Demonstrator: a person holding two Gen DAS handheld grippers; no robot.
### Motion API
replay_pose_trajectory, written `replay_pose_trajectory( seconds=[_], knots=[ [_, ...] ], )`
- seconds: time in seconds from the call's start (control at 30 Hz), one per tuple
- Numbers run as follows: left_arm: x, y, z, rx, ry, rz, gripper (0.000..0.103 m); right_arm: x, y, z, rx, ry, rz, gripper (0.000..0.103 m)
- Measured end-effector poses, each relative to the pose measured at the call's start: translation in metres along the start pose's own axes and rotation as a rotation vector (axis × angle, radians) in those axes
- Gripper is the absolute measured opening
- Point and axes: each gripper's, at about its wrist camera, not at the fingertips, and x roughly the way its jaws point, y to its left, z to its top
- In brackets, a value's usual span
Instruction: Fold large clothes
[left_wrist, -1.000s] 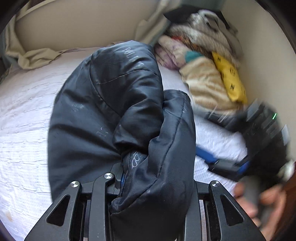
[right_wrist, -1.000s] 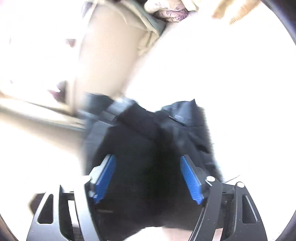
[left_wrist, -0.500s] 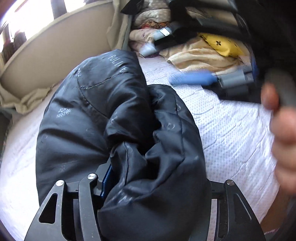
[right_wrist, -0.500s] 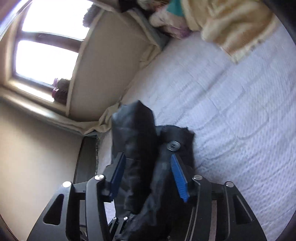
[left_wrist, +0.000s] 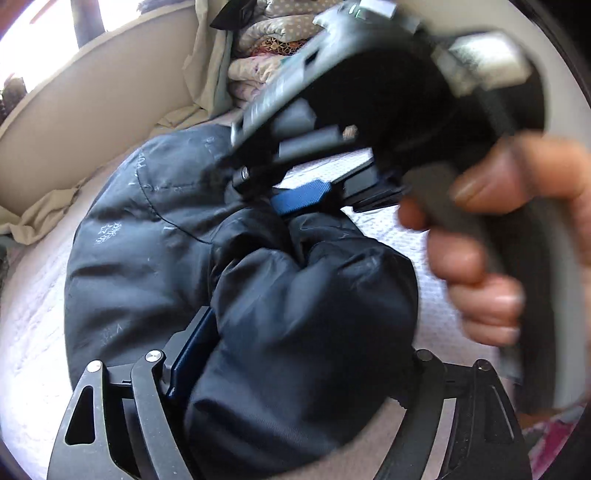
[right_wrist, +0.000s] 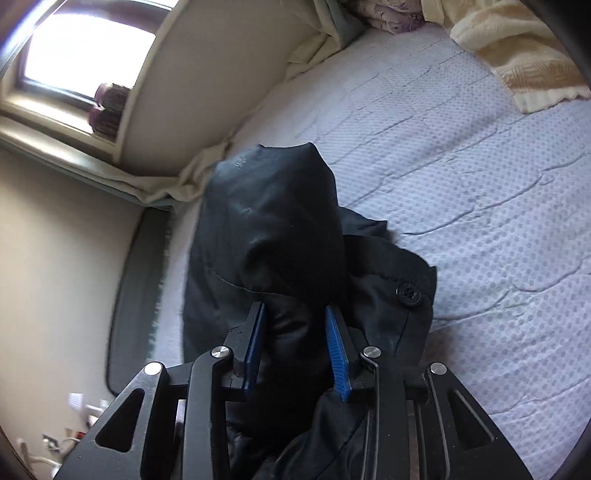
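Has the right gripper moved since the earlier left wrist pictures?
Yes. The right gripper came from low beside the clothes pile up across it, onto the dark jacket. Its jaws have just been closing, jacket between them.

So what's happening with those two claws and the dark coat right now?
Right gripper just closed, pinching the black jacket. Left gripper just opened wide, jacket bulk lying loose between. Bedspread ahead free; clothes pile off at the wall.

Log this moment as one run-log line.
left gripper: opening, dark jacket bunched between jaws | right gripper: closing on jacket fold | surface: bed | fold unfinished
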Motion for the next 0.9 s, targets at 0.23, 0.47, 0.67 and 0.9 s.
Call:
replay_pose_trajectory(
  seconds=[0.23, 0.47, 0.67, 0.9],
  knots=[
    [-0.060, 0.047, -0.023, -0.055, 0.001, -0.184, 0.083, -0.002, 0.001, -0.001, -0.018, 0.001, -0.051, 0.030],
    [-0.076, 0.121, -0.037, -0.241, -0.104, -0.227, 0.083, -0.005, 0.004, -0.004, -0.007, -0.007, -0.099, 0.030],
    [-0.023, 0.127, -0.040, -0.244, 0.017, -0.356, 0.084, -0.008, 0.011, -0.011, -0.011, -0.002, -0.151, 0.033],
    [-0.020, 0.119, -0.043, -0.188, -0.011, -0.366, 0.089, -0.031, 0.015, -0.012, 0.016, -0.057, -0.108, 0.072]
  ],
)
